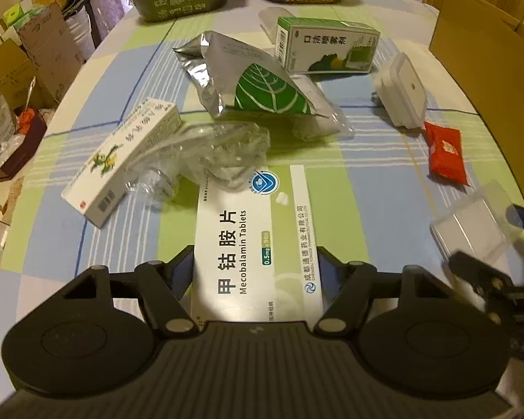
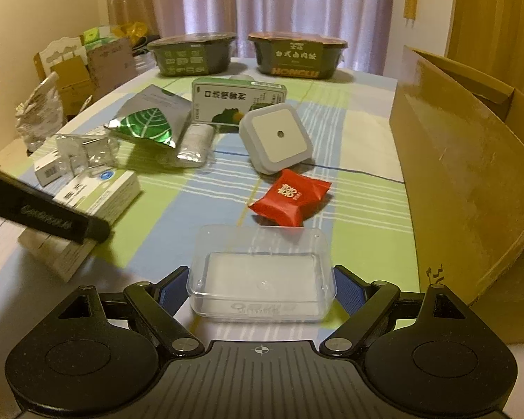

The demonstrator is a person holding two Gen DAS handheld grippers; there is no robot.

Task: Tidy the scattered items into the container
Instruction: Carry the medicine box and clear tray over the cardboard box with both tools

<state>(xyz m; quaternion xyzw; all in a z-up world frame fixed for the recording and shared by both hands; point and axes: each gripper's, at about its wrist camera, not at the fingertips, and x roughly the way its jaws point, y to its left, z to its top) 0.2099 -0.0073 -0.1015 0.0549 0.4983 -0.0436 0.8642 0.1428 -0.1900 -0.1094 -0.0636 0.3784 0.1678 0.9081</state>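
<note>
A glossy white-and-green cardboard carton printed "Mecobalamin Tablets" (image 1: 256, 241) lies flat on the checked blue, green and white tablecloth (image 1: 373, 146), its near end between the fingers of the left gripper (image 1: 256, 262); the blue-padded fingers stand on either side of the carton's long edges, and whether they press it or merely bracket it cannot be told. Just beyond the carton sits a crumpled clear plastic blister (image 1: 209, 153), touching a slim white box with a yellow-green flower print (image 1: 122, 160) that lies at an angle. Farther back rests a creased silver foil pouch with a green leaf emblem (image 1: 255, 80), and behind it a green-and-white rectangular carton (image 1: 326, 43) standing on its long side. A rounded-square white plastic night light (image 2: 277, 136) leans tilted near the middle of the table, with a shiny red pillow-shaped sweet wrapper (image 2: 290, 197) just in front of it. The right gripper (image 2: 262, 286) is held low and level over the near table edge, its fingers spread on both sides of a shallow, clear, rounded-rectangular plastic box (image 2: 262, 276) and set a little apart from its walls, so it is released rather than gripping. The open brown cardboard box (image 2: 471, 160), matte and tall-walled, stands along the right side of the table. Two dark green lidded instant-meal tubs (image 2: 195, 54) sit at the far end.
</note>
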